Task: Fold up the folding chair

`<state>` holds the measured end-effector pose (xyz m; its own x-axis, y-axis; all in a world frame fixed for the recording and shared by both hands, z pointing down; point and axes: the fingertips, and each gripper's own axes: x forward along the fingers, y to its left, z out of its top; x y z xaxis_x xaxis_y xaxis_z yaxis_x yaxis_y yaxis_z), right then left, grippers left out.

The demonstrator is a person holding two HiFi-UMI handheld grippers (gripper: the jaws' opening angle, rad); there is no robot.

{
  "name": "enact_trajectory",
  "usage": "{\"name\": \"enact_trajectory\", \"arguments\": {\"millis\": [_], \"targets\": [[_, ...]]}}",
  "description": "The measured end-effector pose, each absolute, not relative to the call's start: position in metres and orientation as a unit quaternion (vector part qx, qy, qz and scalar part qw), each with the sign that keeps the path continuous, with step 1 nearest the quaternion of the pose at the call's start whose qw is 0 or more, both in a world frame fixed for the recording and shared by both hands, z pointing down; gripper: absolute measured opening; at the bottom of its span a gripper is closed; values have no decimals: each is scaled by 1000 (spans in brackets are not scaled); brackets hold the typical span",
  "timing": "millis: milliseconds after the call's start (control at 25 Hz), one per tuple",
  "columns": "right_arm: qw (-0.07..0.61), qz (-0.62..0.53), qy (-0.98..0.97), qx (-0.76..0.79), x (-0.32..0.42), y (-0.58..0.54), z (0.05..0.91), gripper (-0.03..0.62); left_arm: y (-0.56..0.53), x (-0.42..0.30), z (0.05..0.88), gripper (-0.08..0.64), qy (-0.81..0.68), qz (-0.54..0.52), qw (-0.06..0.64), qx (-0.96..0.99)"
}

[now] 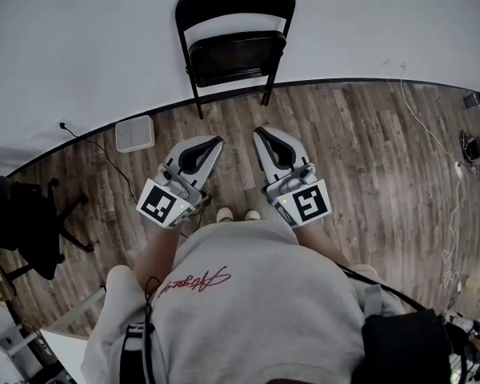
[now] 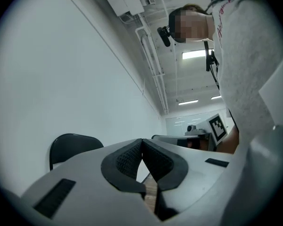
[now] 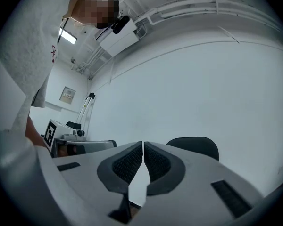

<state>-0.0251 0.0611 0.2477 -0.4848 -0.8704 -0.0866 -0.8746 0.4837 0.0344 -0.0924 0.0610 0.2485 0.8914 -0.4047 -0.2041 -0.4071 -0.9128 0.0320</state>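
A black folding chair (image 1: 234, 37) stands unfolded against the white wall, its seat facing me. My left gripper (image 1: 218, 141) and right gripper (image 1: 258, 131) are held side by side in front of my body, well short of the chair, both shut with nothing between the jaws. In the left gripper view the chair's backrest (image 2: 74, 147) shows at the left, behind the left gripper (image 2: 142, 141). The chair's backrest (image 3: 194, 147) sits to the right past the right gripper (image 3: 143, 144) in the right gripper view.
A white box (image 1: 134, 133) lies on the wooden floor by the wall, with a black cable (image 1: 104, 157) running from it. A black office chair (image 1: 28, 224) stands at the left. White cords (image 1: 444, 184) trail over the floor at the right.
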Motion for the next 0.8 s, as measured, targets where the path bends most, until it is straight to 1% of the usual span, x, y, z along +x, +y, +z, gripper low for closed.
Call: {"name": "enact_trajectory", "arguments": {"millis": [160,320,520,680,800], "targets": [[29,54,866,-497,-23,81,234,25,79,-79,243,17,224,106,34,-968],[25,55,870,-489,-17,94,234,22,94,-68,225,17,214,146,19,-966],[27,56,878,-475,-18,96,232,18,102,-63,229,17,217,124,27,-968],[31,53,881,-469,-20,93,230,18,103,-61,225,17,208,131,20,-969],[33,54,881,-469,-21,94,229,18,106,-60,231,17,206,114,30,-971]]}}
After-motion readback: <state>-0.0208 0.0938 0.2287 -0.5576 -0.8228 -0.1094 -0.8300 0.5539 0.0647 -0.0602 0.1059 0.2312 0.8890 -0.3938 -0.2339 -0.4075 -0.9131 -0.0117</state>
